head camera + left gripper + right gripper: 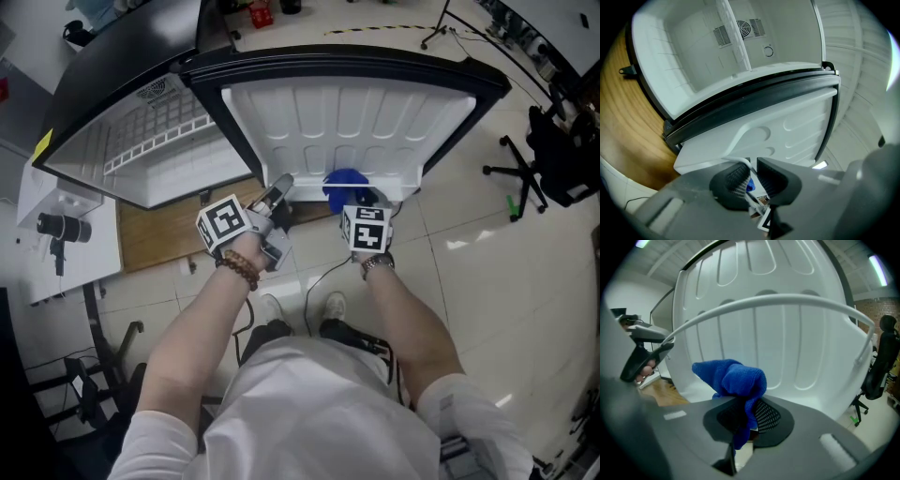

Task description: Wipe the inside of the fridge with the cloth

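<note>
A brown wooden board (159,234) lies flat on a floor of pale glossy tiles (487,281). Left of the board stands a white table (42,277) bearing a small black camera on a short stand (58,228). At the right edge is a black swivel chair (562,155) with a star-shaped base, and a small green object (513,203) lies on the tiles just beside that base. A thin black cable (309,300) curls over the floor. Far off, the black legs of a stand (436,33) spread near a strip of yellow-and-black tape (375,28).

One fridge (150,141), one open door (356,112), one blue cloth (343,183), one left gripper (753,176), one right gripper (749,416), perhaps one chair (558,150).
</note>
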